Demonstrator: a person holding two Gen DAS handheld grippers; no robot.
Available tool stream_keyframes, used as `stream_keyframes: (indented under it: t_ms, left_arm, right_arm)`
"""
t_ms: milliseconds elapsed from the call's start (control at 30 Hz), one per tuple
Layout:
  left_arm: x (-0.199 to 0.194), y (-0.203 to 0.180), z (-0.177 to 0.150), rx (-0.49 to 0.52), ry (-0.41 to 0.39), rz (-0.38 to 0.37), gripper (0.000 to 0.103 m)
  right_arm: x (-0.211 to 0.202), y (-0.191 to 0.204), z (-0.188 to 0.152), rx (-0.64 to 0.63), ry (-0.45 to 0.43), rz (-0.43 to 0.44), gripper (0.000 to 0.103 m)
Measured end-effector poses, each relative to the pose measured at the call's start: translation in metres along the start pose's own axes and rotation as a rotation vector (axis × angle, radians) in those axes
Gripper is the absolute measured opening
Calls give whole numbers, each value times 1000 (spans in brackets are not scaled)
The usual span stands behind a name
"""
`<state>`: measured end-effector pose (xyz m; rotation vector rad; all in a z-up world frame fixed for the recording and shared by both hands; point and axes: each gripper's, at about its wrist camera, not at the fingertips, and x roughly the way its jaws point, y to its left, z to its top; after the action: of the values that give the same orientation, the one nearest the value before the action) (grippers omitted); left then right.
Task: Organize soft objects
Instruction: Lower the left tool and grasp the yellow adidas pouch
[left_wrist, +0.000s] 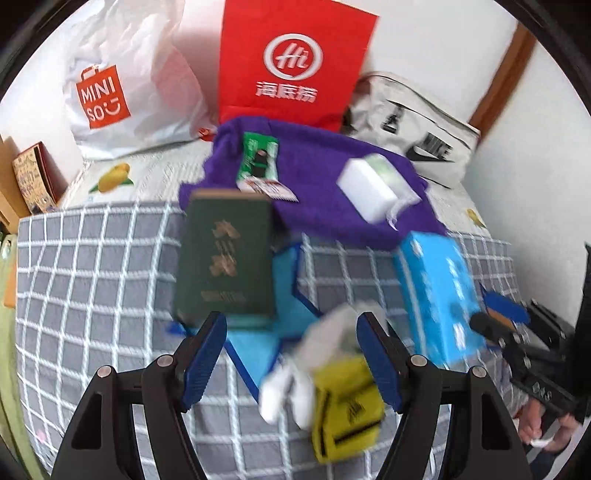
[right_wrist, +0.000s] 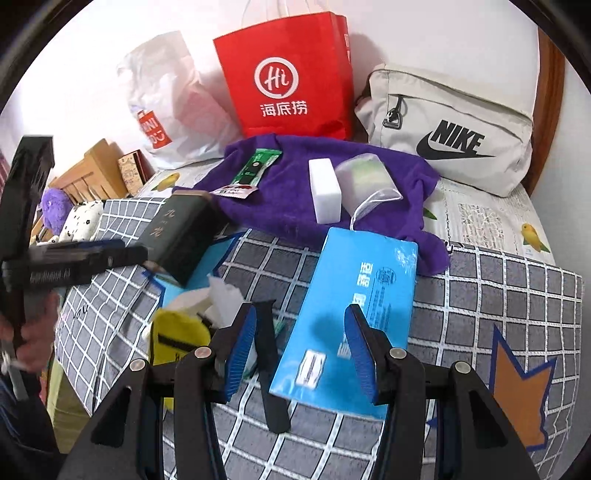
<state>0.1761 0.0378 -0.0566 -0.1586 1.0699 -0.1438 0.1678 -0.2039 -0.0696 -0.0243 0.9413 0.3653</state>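
- The white plastic bag (left_wrist: 122, 74) carries an orange "MINISO" logo.
- The red paper bag (right_wrist: 291, 77) shows "Hi" in a white ring above "海底捞".
- The beige pouch (right_wrist: 454, 125) reads "NIKE" in black with a swoosh.
- The lettering on the blue pack (right_wrist: 354, 310) and the dark green book (left_wrist: 225, 258) is too blurred to read.

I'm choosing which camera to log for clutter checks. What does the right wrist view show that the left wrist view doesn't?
Only the right wrist view shows the purple plush toy, the spotted white cushion and an orange star patch. Only the left wrist view shows the full MINISO logo. Both show the red bag, purple towel, green book, blue tissue pack and Nike bag.
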Motion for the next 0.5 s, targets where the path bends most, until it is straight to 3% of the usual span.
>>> stream_keyframes:
  t_ms: [200,500]
  left_arm:
    - [4,-24,-43,27,3,-23,72]
    - [36,-48,-73,44,59,43,72]
  right_arm:
    - [-15,2,-16,-12,-13,-6,52]
    - [-16,-12,-38,3,1,-12,54]
